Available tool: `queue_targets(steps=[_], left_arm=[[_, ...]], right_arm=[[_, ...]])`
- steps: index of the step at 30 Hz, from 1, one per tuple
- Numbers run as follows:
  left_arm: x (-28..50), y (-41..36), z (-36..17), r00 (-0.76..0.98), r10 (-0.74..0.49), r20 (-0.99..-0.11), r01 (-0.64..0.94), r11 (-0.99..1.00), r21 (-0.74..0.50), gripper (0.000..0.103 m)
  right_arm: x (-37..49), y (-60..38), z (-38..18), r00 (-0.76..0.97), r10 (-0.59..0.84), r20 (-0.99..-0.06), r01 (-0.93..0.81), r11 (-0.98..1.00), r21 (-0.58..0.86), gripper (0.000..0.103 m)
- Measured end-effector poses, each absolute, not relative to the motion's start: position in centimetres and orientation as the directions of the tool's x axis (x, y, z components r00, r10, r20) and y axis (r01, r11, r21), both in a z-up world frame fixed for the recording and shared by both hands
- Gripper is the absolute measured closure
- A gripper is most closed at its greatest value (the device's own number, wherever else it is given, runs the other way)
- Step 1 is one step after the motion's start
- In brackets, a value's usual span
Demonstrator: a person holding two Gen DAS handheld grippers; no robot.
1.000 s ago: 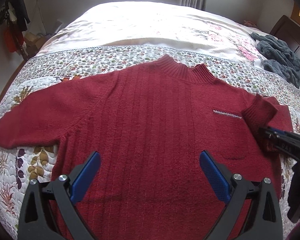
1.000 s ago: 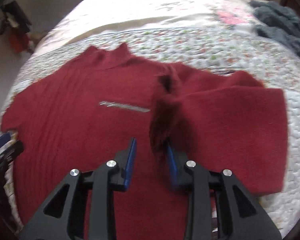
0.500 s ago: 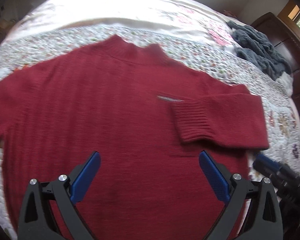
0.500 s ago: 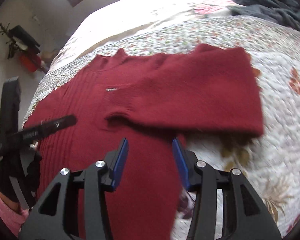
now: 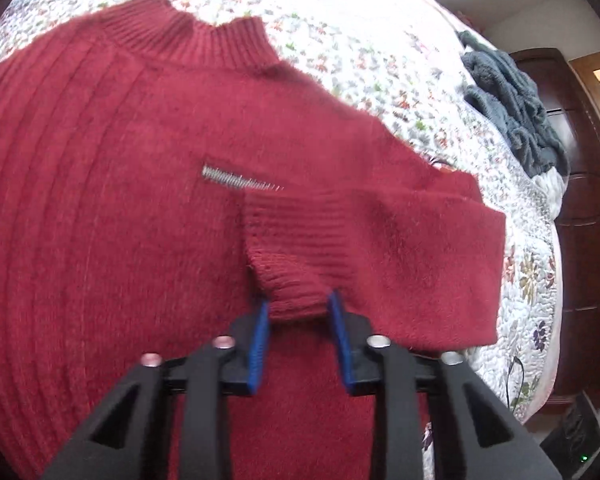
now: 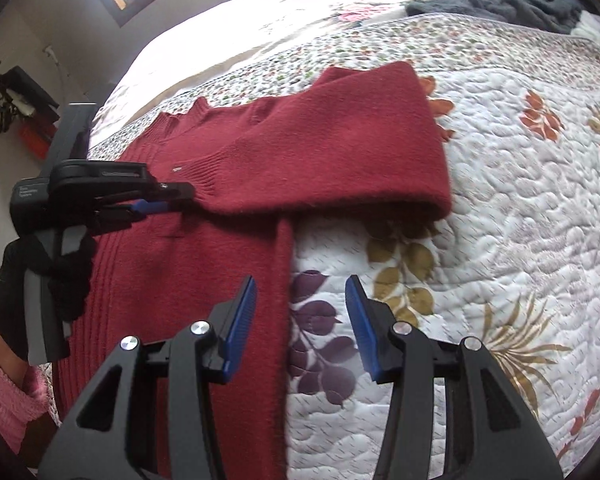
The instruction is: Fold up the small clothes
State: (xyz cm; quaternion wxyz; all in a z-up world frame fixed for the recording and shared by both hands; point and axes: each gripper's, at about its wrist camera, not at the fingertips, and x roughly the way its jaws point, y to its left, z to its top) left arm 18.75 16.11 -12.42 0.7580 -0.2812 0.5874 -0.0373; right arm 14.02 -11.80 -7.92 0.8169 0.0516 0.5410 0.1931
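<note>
Left hand (image 6: 40, 276): in a black glove with a pink sleeve at the wrist, at the left edge of the right wrist view, wrapped around the handle of the left gripper.
Left gripper (image 5: 299, 308): its blue pads are closed in on the ribbed cuff (image 5: 296, 240) of the sweater's sleeve, the knit bunched between them; in the right wrist view it reaches in from the left to the cuff's end.
Sweater (image 5: 120, 200): dark red knit, lying flat, front up, on the quilt; ribbed collar (image 5: 188, 36) at the far side, a short metallic zipper (image 5: 240, 179) on the chest just beside the cuff.
Sleeve (image 6: 332, 152): folded inward across the chest, its fold rounded at the right, lying over the body of the sweater.
Right gripper (image 6: 300, 312): jaws spread apart and holding nothing, hovering over the sweater's right side edge, one blue pad above the red knit, the other above the quilt.
Quilt (image 6: 520, 220): white, floral, stitched, covering the bed under the sweater.
Grey blanket (image 5: 512, 104): crumpled at the far right of the bed, well apart from the sweater.
Dark wooden furniture (image 5: 580, 200): beside the bed on the right.
</note>
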Motion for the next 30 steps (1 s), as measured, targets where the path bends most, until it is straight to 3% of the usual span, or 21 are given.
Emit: queue_targets(steps=[5,17,30], left_arm=[[18.1,16.6,-9.6,0.407,-0.361,-0.839,-0.226,0.850,-0.476,0.084],[15.3,23.9,-4.0,0.551,-0.186,-0.813,-0.232,0.902,-0.363,0.084],[13.2,31.6,-4.9,0.548,-0.031,-0.836,-0.338,0.906,-0.255,0.084]], right_arm=[[14.4,-12.5,-7.6,0.356,0.363,-0.861,-0.235,0.927,0.293,0.057],[18.3,-14.7,-7.2,0.376,0.383,-0.844,-0.090,0.921,0.378,0.056],[23.0,-7.9,-9.8,0.284,0.385,-0.878,-0.131,0.923,0.362,0.057]])
